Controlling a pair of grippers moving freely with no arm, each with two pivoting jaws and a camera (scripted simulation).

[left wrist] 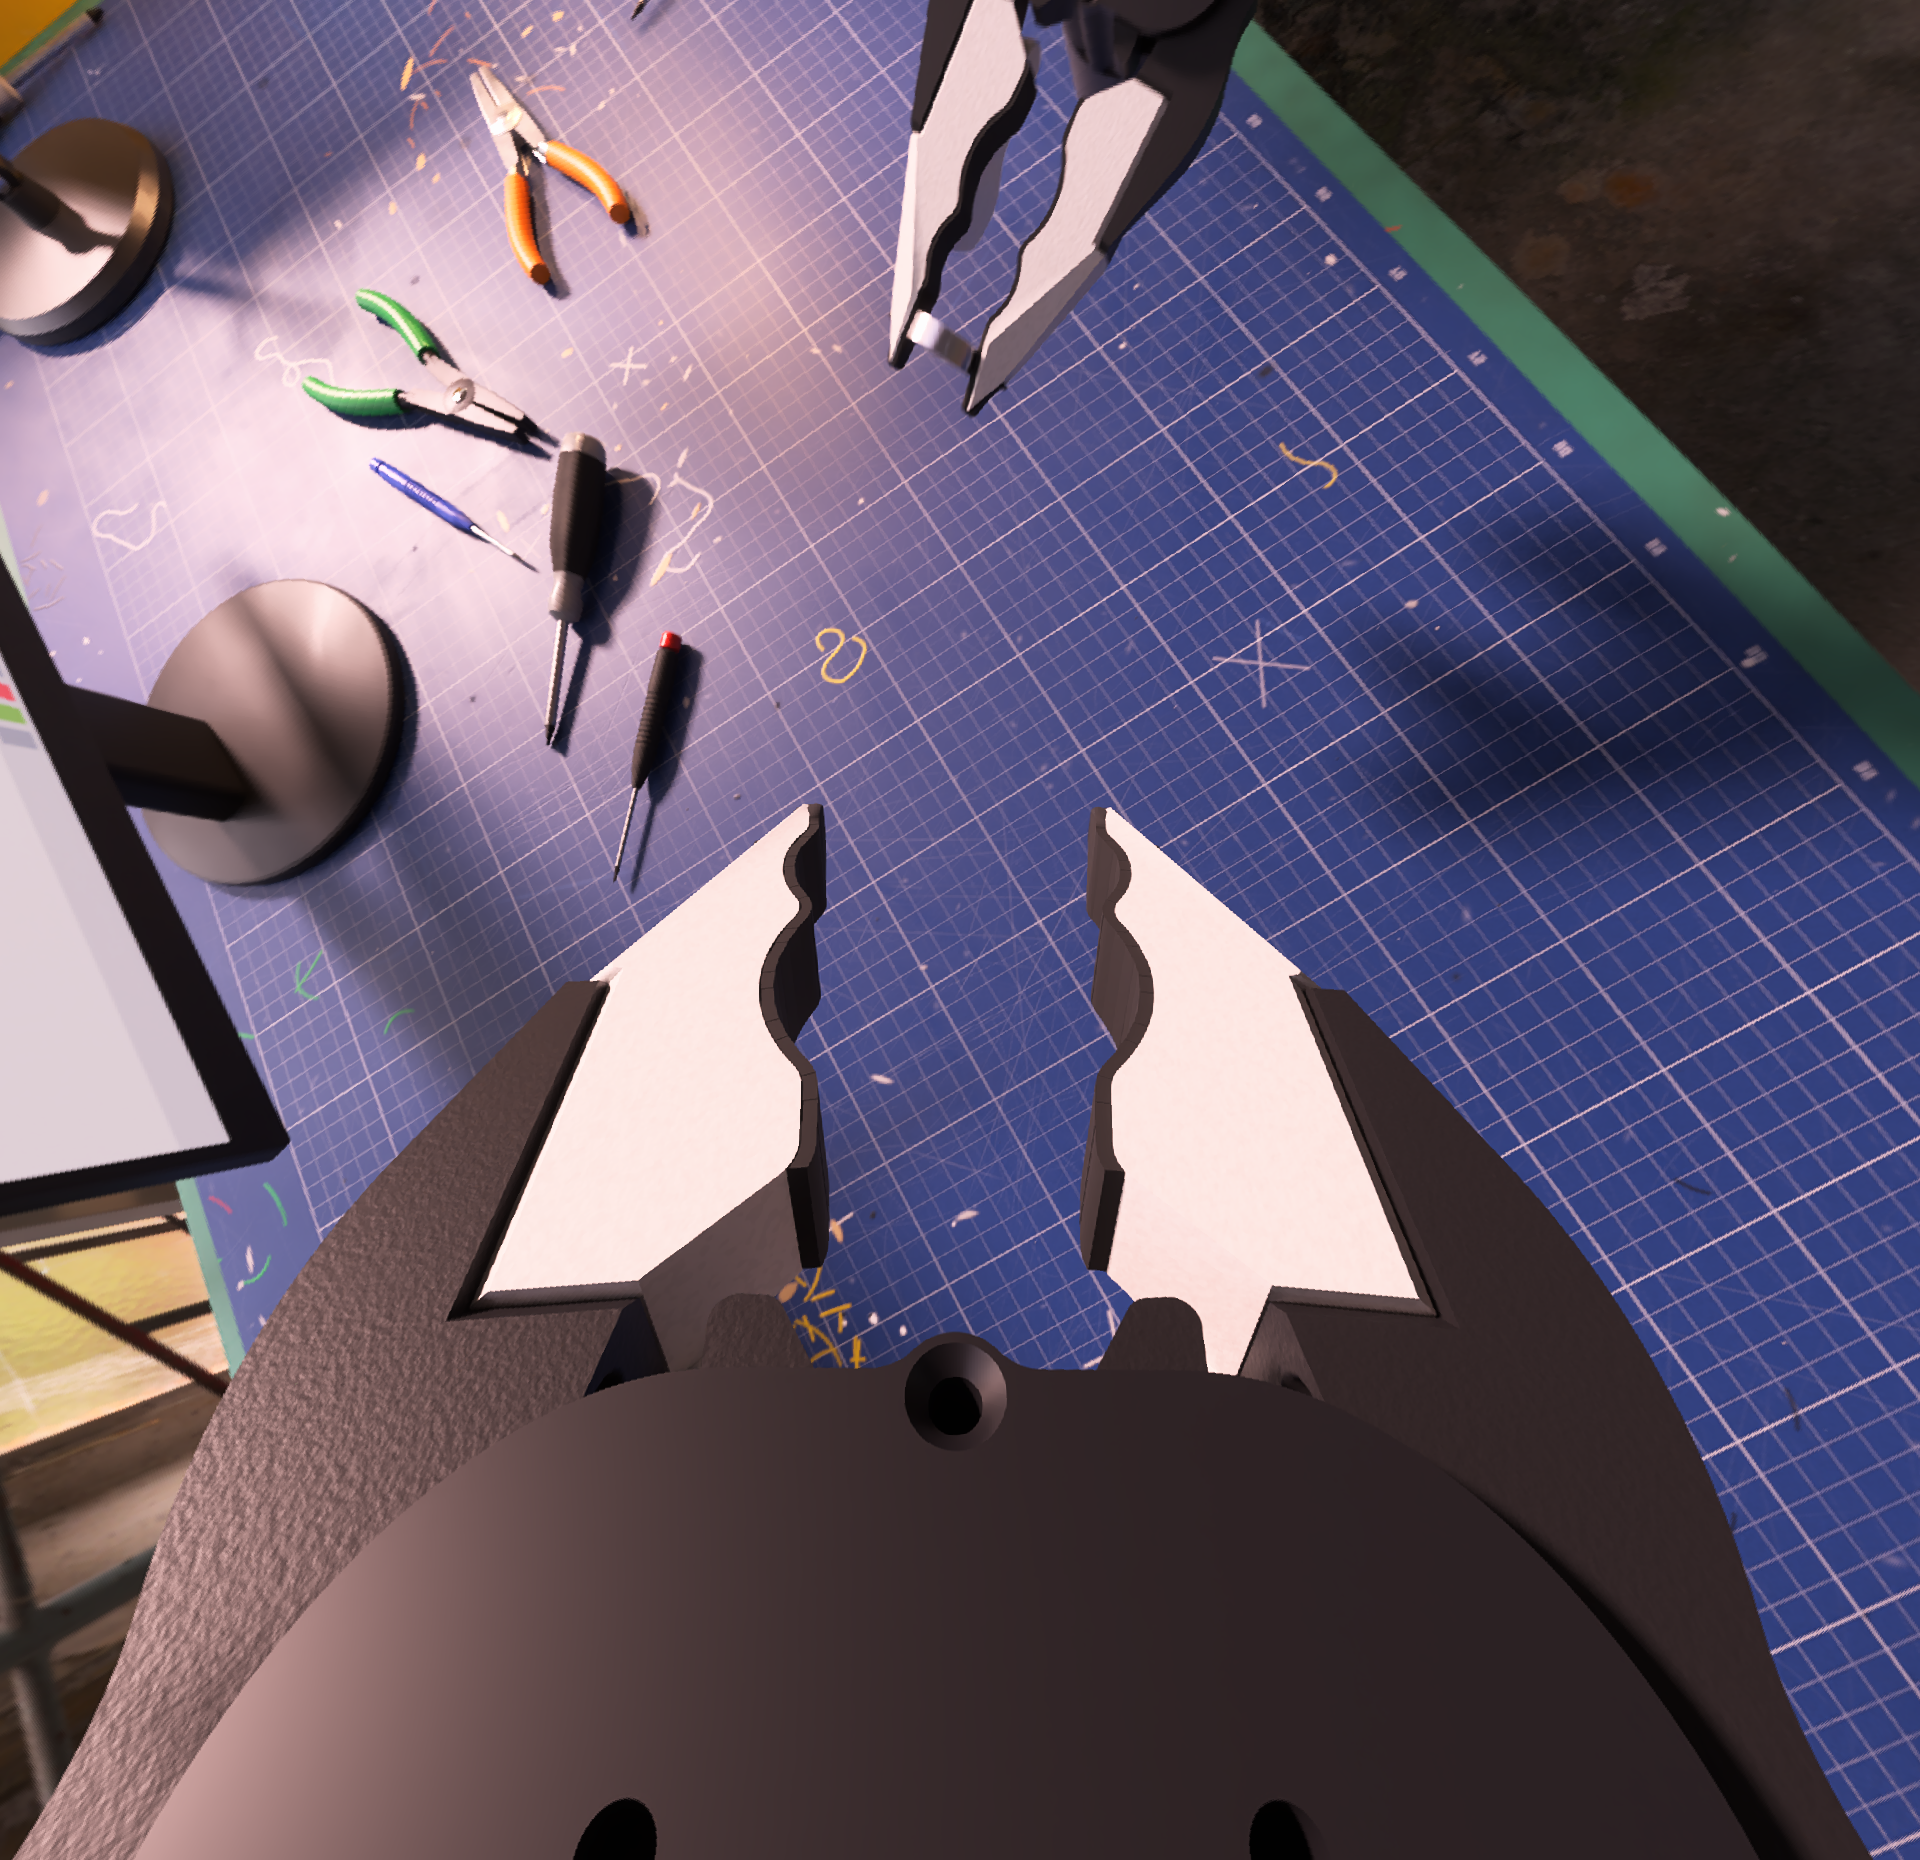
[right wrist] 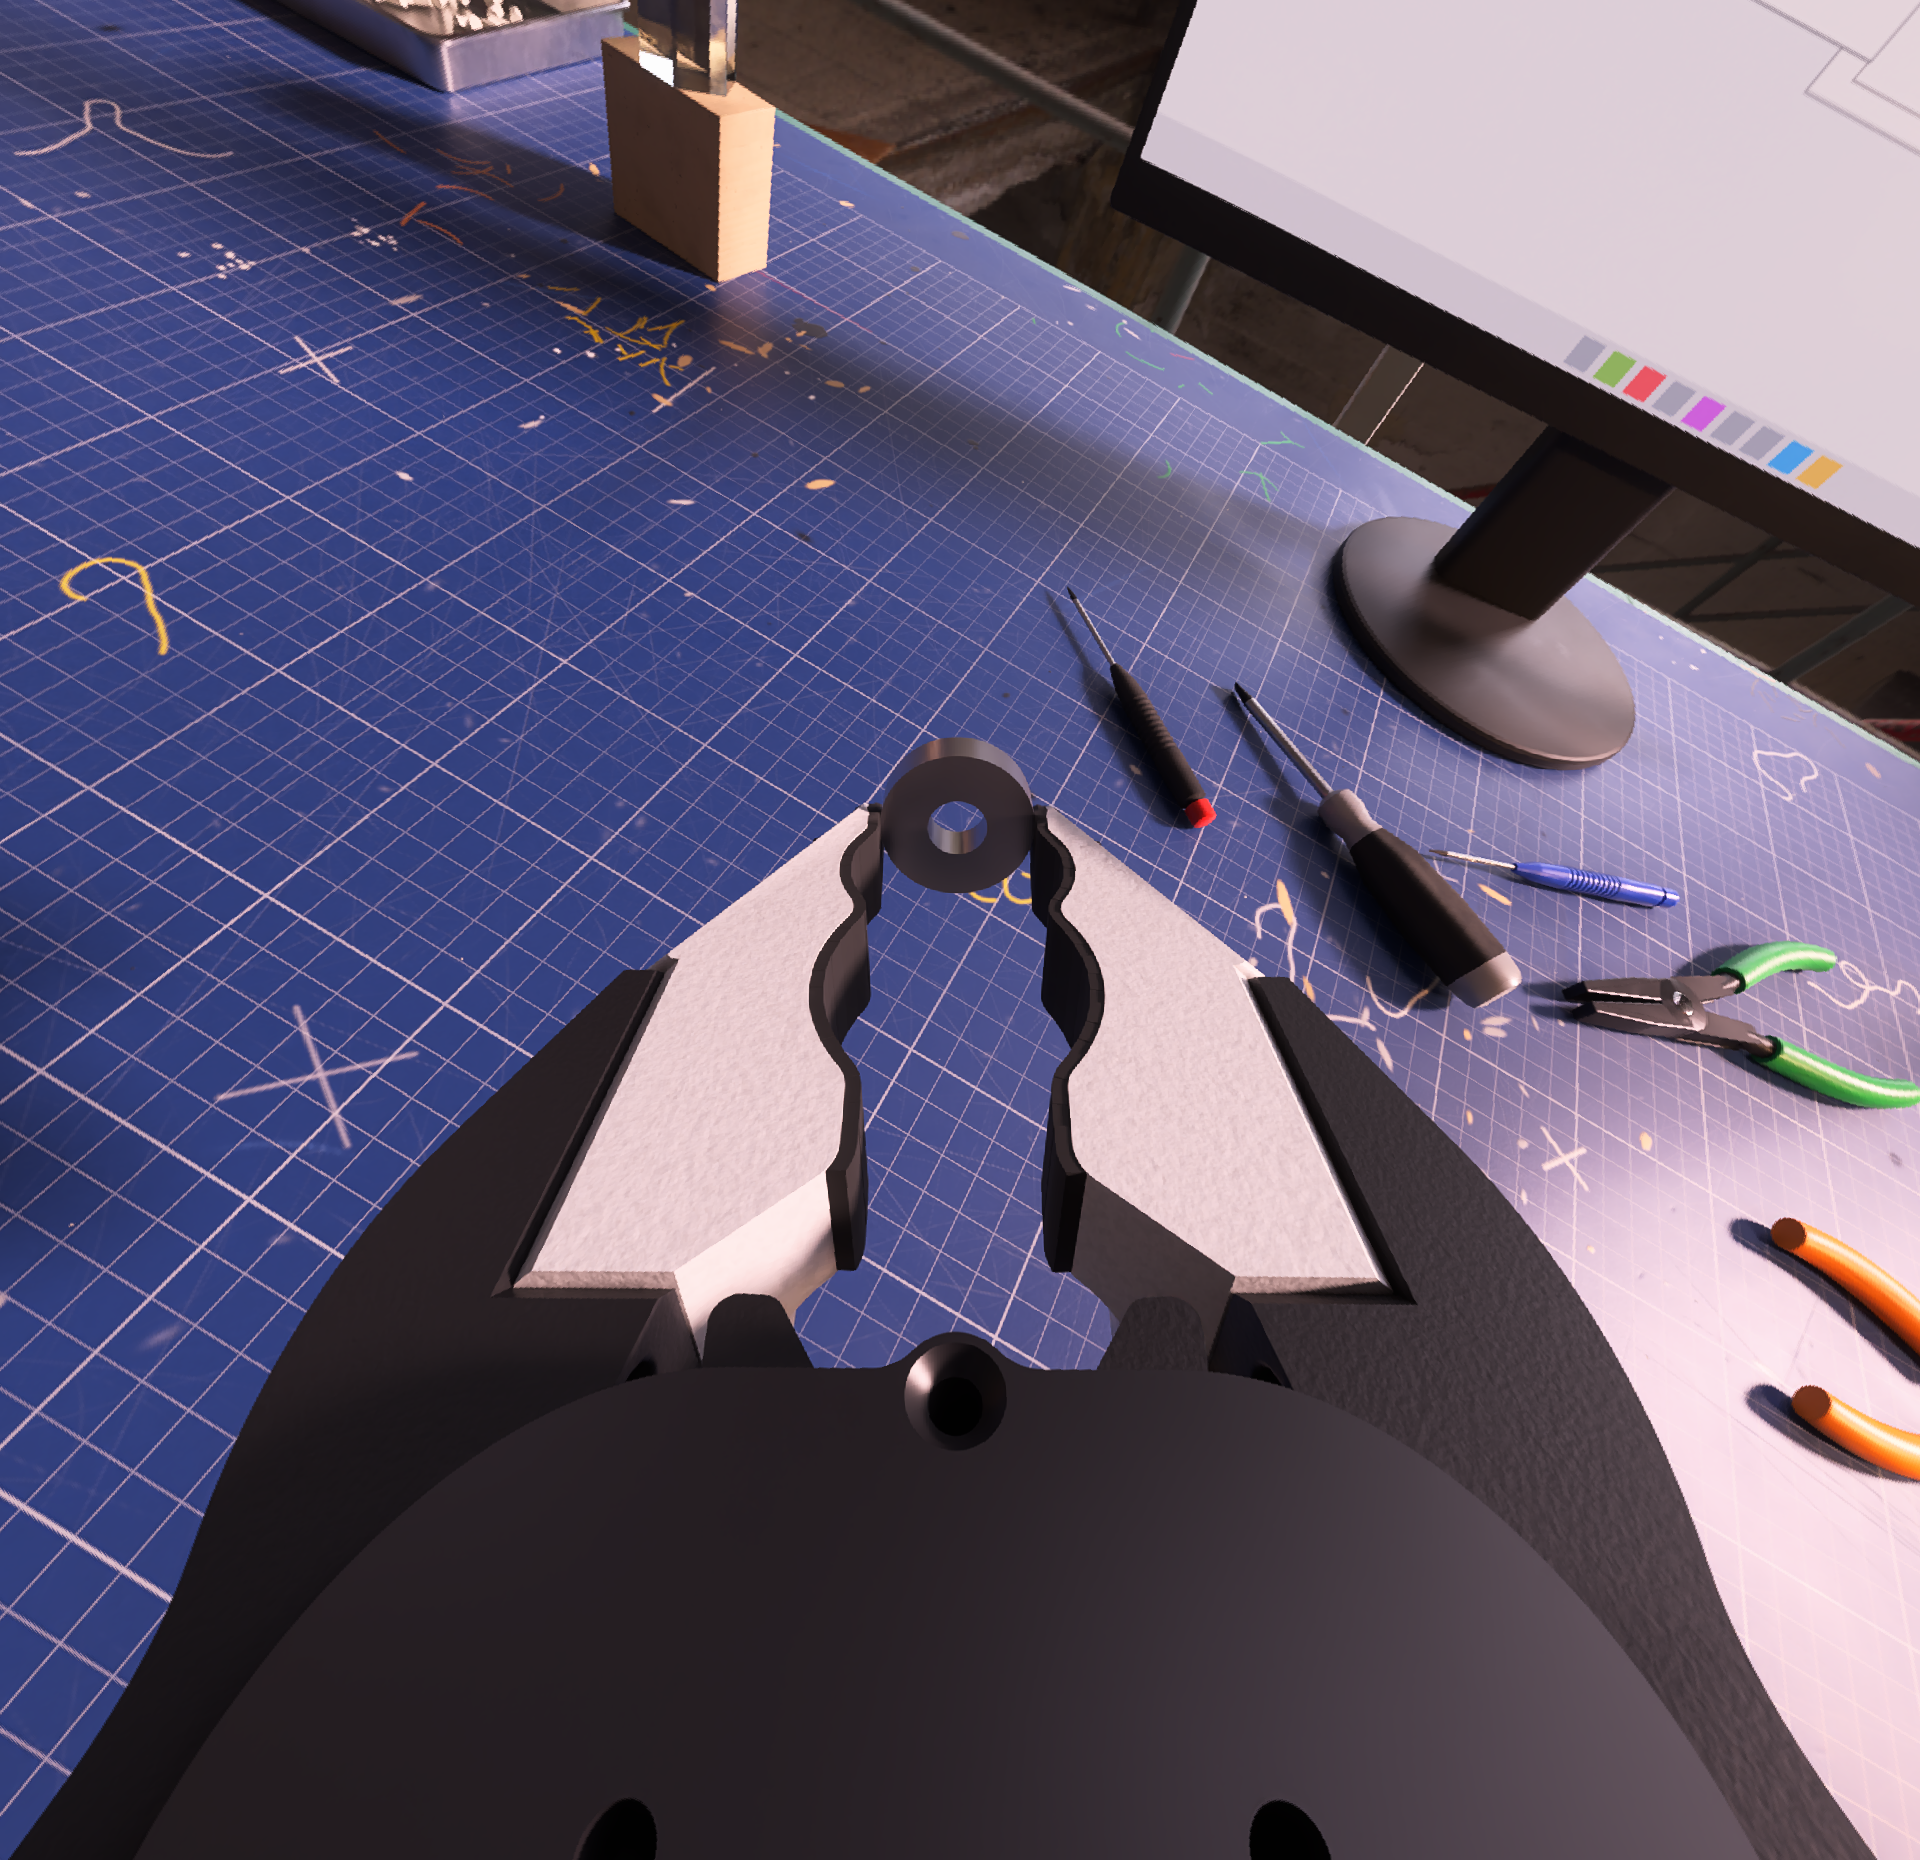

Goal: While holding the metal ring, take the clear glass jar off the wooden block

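Two containers: a metal tray (right wrist: 416,28) at the far edge of the blue cutting mat (right wrist: 416,667), holding small pale pieces; and the clear glass jar (right wrist: 686,13), standing on the wooden block (right wrist: 691,174) just beside the tray; its contents cannot be made out.
Right gripper (right wrist: 956,823): closed on the metal ring (right wrist: 956,816), pinched at the fingertips above the mat.
Jar from right gripper: well apart, far ahead and slightly left.
Left gripper (left wrist: 956,834): jaws wide apart, holding nothing, over bare mat.
Tools counted: two pliers, green-handled (right wrist: 1756,1021) and orange-handled (left wrist: 551,179); three screwdrivers, red-capped (right wrist: 1143,714), large black (right wrist: 1392,865), slim blue (right wrist: 1569,880).
Monitor (right wrist: 1558,169): one, on a round base, right of the tools.
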